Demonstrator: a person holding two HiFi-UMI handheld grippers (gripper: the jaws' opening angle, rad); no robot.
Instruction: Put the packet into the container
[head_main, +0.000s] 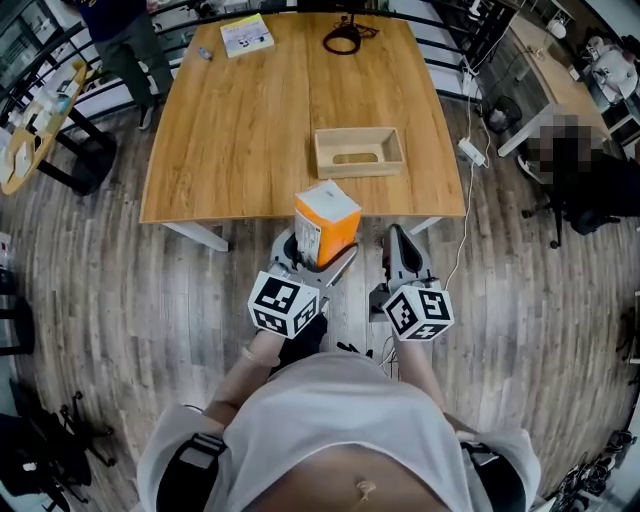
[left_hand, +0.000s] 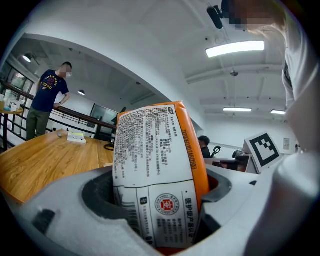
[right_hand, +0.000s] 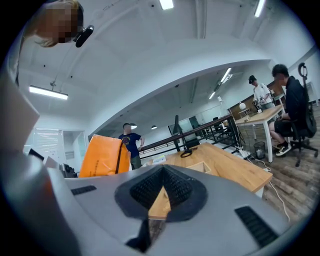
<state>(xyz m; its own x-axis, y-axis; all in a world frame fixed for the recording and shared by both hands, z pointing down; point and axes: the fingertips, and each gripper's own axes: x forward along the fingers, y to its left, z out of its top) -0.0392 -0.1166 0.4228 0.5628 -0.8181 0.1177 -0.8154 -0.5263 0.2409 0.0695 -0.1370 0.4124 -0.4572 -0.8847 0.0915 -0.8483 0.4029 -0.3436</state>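
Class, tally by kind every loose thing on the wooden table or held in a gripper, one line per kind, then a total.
Orange packet: 1
Wooden container: 1
Booklet: 1
Coiled black cable: 1
Small grey item: 1
Total: 5

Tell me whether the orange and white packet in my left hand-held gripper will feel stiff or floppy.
The orange and white printed packet bulges between the left hand-held gripper's jaws yet stands upright, so it is probably puffy, semi-stiff and light. Its smooth printed film may be slippery.
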